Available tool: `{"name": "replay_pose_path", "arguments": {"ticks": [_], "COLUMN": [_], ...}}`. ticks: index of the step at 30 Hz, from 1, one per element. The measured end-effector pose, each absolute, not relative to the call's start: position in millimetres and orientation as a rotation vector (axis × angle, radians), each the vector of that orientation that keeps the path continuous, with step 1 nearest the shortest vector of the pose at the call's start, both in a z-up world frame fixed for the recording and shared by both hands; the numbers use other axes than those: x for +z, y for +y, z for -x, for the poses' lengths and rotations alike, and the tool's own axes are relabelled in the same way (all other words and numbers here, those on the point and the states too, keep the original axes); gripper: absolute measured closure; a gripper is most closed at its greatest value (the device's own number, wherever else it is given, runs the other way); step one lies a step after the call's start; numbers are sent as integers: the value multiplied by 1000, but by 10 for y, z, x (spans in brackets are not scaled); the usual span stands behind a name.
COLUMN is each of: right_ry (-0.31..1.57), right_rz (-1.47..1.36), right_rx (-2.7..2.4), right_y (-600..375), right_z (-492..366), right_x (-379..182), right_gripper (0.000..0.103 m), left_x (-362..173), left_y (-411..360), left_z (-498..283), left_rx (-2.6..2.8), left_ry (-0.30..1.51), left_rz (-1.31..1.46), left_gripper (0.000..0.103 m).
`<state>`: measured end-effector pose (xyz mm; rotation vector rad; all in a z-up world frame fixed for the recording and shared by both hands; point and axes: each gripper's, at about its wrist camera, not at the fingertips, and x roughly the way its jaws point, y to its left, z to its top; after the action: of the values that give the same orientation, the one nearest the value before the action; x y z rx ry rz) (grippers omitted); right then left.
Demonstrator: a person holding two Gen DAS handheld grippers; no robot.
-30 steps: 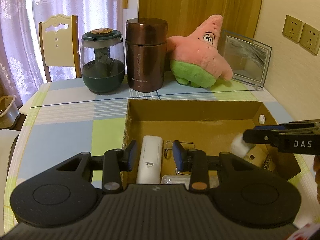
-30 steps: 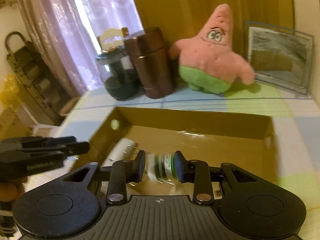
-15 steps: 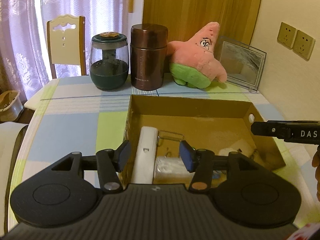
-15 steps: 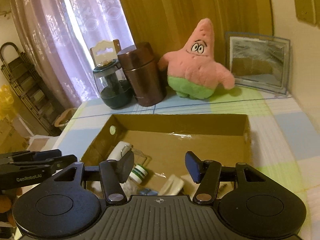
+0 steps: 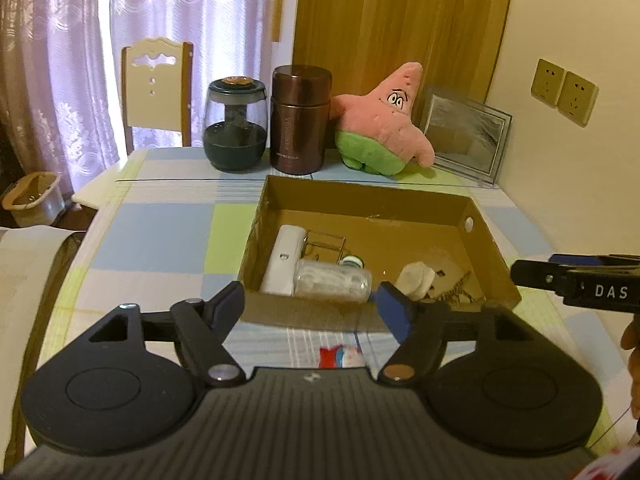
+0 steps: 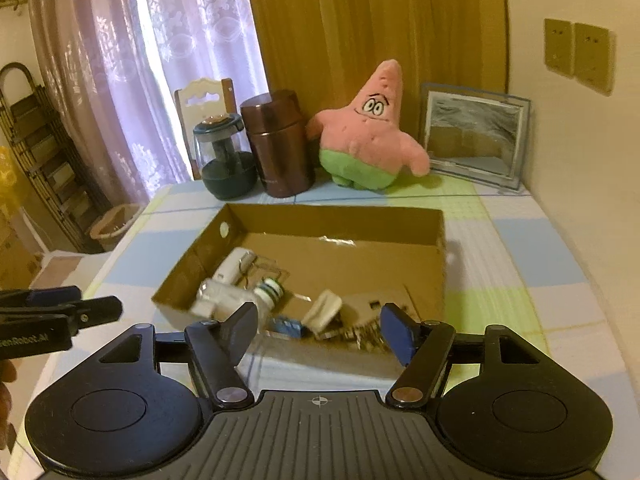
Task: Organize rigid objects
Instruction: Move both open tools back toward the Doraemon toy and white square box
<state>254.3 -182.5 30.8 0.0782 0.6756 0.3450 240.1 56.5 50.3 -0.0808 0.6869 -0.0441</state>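
**Grippers held apart and empty at the near side of the sorting box**

Left gripper (image 5: 310,308), black with blue pads, points forward and downward over the near wall of the open brown cardboard box (image 5: 362,192); its jaws are opening and nothing lies between them. Right gripper (image 6: 320,330), of the same make, takes a like downward pose at the near edge of the box (image 6: 336,216), jaws also opening, nothing between them. Each gripper appears at the edge of the other's view, level and beside the box.

Box contents, seen from the left wrist: a white oblong plastic device (image 5: 282,260) along the left wall; a clear plastic bottle (image 5: 332,280) lying on its side just beside it, against the near wall; a thin wire clip (image 5: 324,242) behind these; a small white-and-green cap (image 5: 352,261) touching the bottle; a white lumpy object (image 5: 416,276) toward the right; a tangle of small metal pieces (image 5: 460,286) in the near right corner. A small blue item (image 6: 286,326) shows only in the right wrist view, near the front wall.

All these objects lie inside the box, ahead of and below the fingertips, touched by neither gripper. A red-and-white packet (image 5: 340,354) lies on the checked tablecloth (image 5: 160,240) outside the box, under the left gripper.

Behind the box stand a dark glass jar (image 5: 236,136), a brown metal canister (image 5: 300,118), a pink star-shaped plush toy (image 5: 384,124) and a framed picture (image 5: 466,132)
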Motion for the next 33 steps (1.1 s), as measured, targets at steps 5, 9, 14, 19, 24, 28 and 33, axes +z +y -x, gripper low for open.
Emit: {"name": "replay_pose_path", "arguments": {"ticks": [5, 9, 14, 19, 24, 28, 33], "right_ry": [672, 668, 682, 679, 682, 693, 706], "right_rz": [-65, -60, -64, -36, -44, -52, -59], "right_rx": [347, 340, 332, 336, 335, 333, 324], "right_y": [-1914, -1961, -1982, -1934, -1923, -1941, -1970], "right_z": [-2193, -1903, -1609, -1361, -1142, -1032, -922], "right_x": [332, 320, 280, 234, 175, 119, 60], "right_gripper": [36, 35, 35, 34, 34, 34, 34], "left_x": [528, 538, 542, 532, 494, 456, 385], "left_y": [526, 504, 452, 343, 250, 195, 171], "left_z": [-2029, -1770, -1529, -1341, -1136, -986, -831], "left_rx": [-14, 2, 19, 17, 7, 5, 4], "left_ry": [672, 665, 661, 659, 665, 666, 672], "left_rz": [75, 83, 89, 96, 95, 84, 84], "left_gripper": [30, 27, 23, 19, 18, 18, 18]}}
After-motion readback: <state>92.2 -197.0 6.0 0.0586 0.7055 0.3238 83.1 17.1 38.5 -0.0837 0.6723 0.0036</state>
